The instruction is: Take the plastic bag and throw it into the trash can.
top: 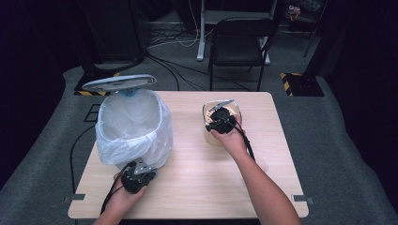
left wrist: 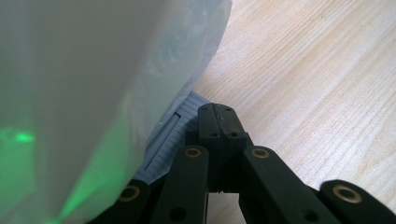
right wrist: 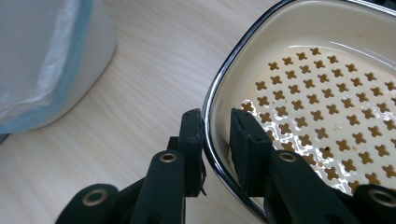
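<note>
A white pedal bin (top: 133, 126) lined with a clear bag (left wrist: 70, 93) stands on the left of the table, its grey lid (top: 119, 83) raised. My left gripper (top: 137, 176) is at the bin's foot. Its jaws (left wrist: 219, 122) are shut with nothing between them, their tips against the grey ribbed pedal (left wrist: 170, 135). A cream container (right wrist: 327, 93) with a shiny rim and a star-holed bottom sits mid-table (top: 210, 107). My right gripper (top: 220, 123) comes down on its near side. The jaws (right wrist: 217, 123) straddle the rim, one pad outside and one inside, clamped on the wall.
The wooden table (top: 211, 178) has bare room in front and to the right of the container. A black chair (top: 239, 42) stands beyond the far edge, with cables on the floor behind it. Metal brackets mark the table's near corners.
</note>
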